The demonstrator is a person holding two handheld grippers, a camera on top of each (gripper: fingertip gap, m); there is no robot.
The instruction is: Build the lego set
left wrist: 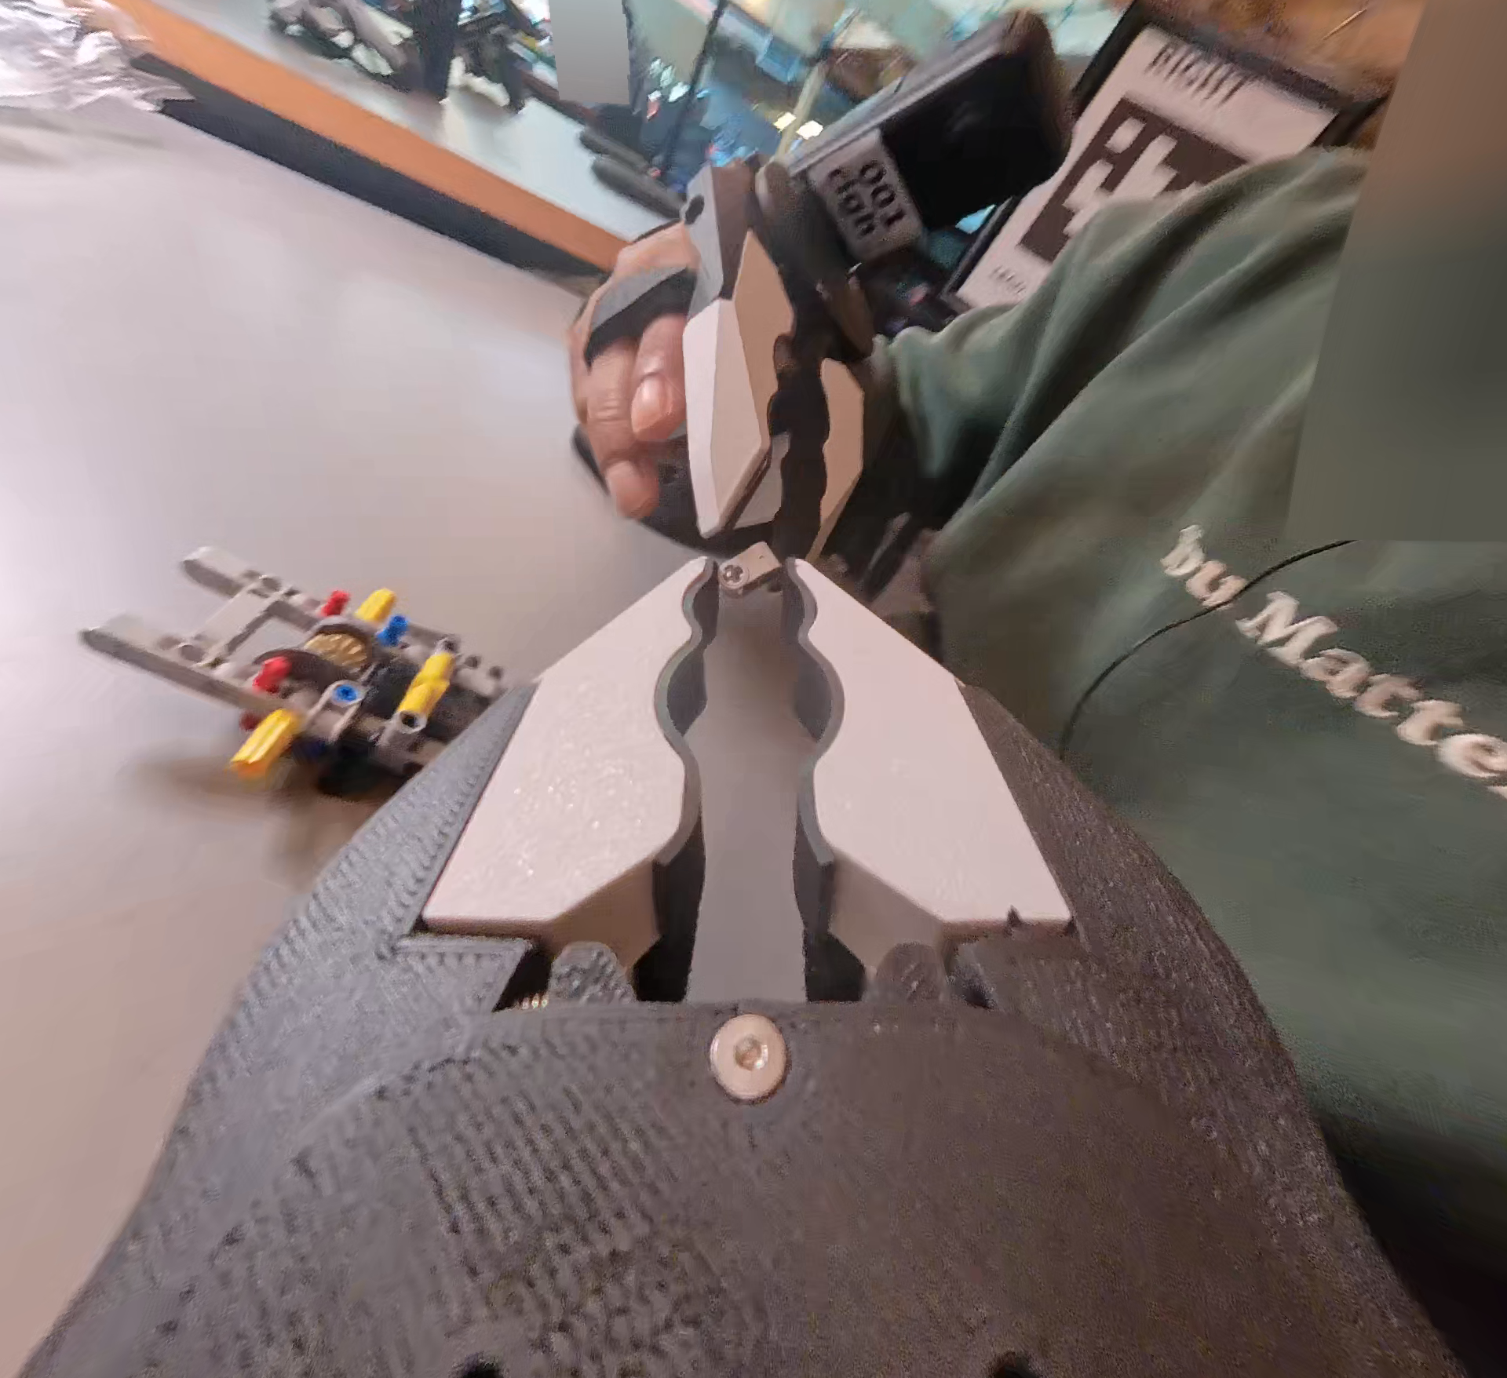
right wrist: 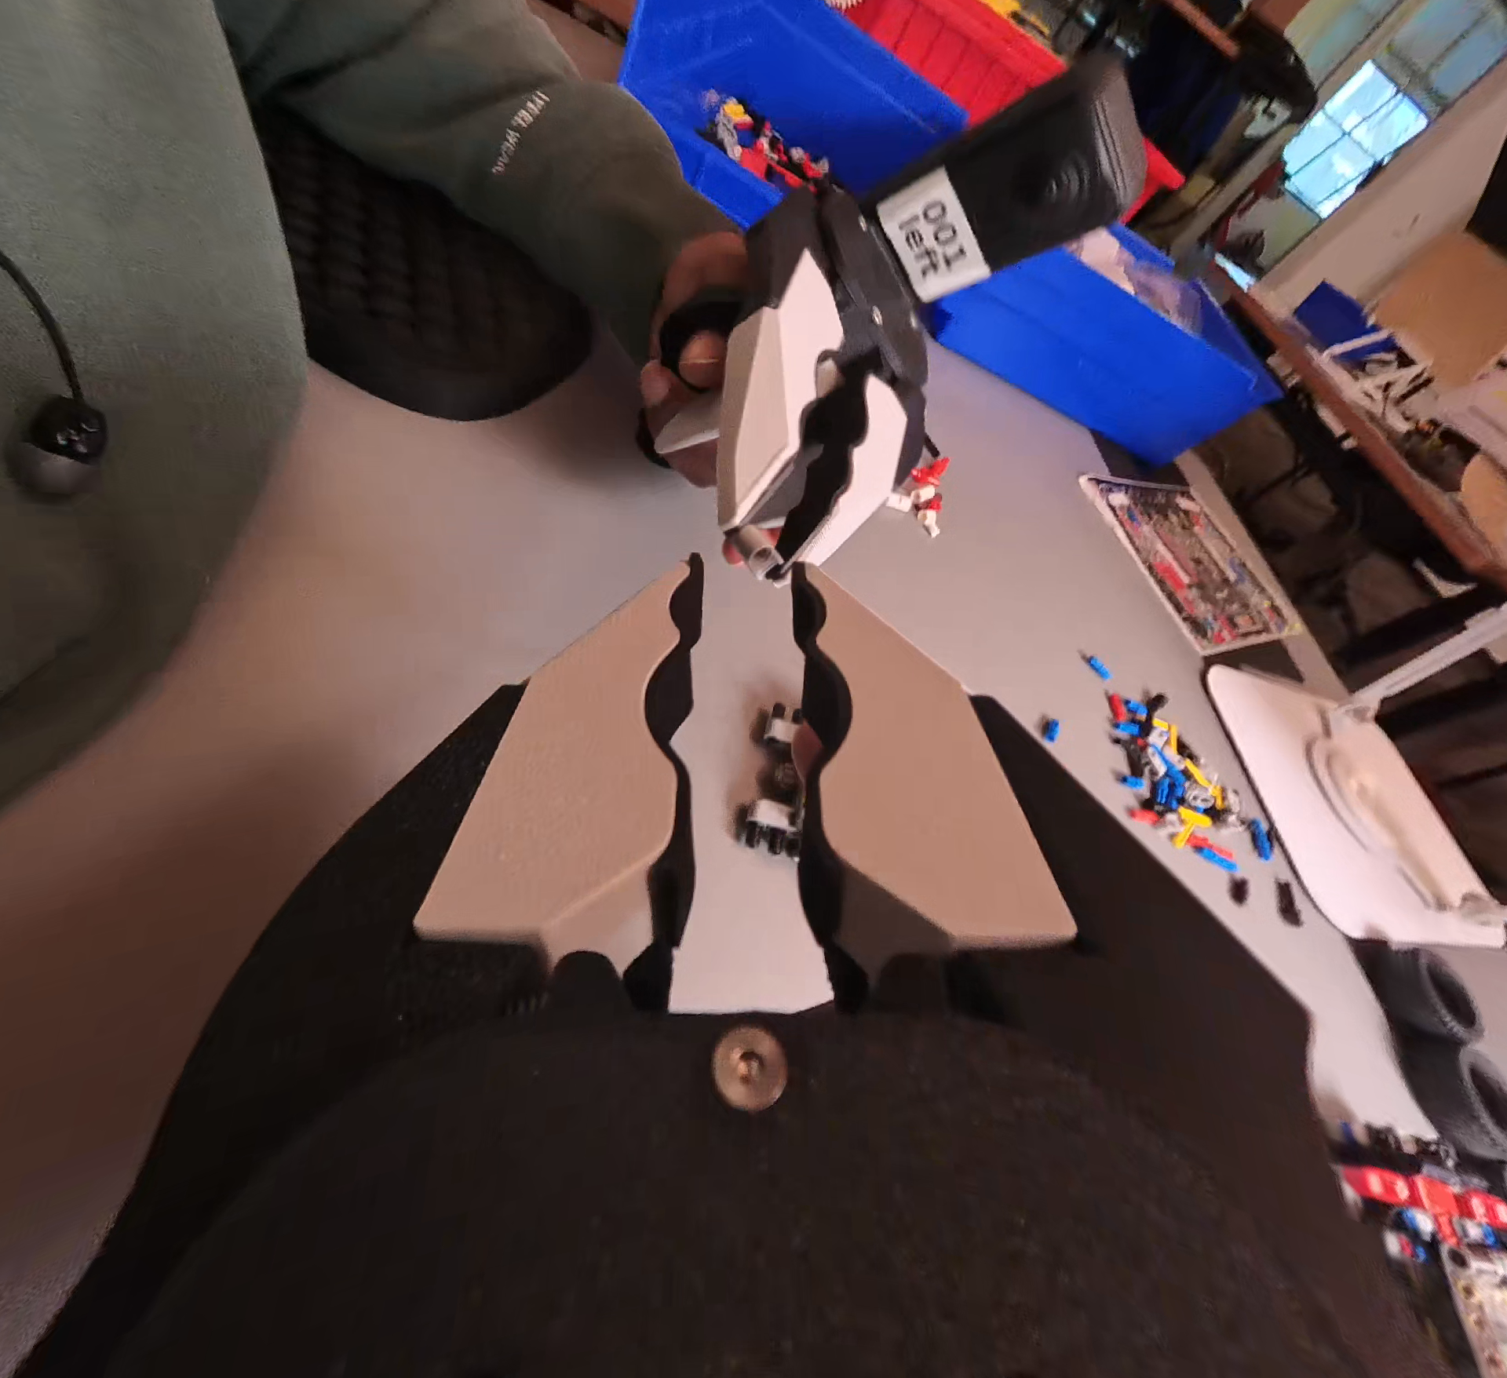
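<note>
On the far left of the left wrist view, a part-built lego frame (left wrist: 310, 687) lies flat on the smooth grey table (left wrist: 245, 360). Its long axis is set by two parallel grey perforated beams, which run from the upper left towards the lower right. Yellow, red and blue pins project from its sides, and a tan gear is seated near its middle.

At the centre, a small grey connector (left wrist: 738, 574) is pinched at the very tips of the left gripper (left wrist: 749, 568) and held above the table. A cross-shaped hole is turned towards that camera, and a round hole is seen from the right wrist view; its long axis cannot be told. The fingers are pale matt plastic with wavy black pads, mounted in a ribbed black printed body.

The right gripper (right wrist: 749, 576) is met tip to tip just beside the connector, with its jaws parted and nothing between them. A small black-and-white wheeled sub-build (right wrist: 775, 776) is seen on the table through that gap, partly hidden by the right finger.

Further right lie a loose pile of small pieces (right wrist: 1174, 784), an instruction booklet (right wrist: 1191, 564) and blue bins (right wrist: 783, 67).
</note>
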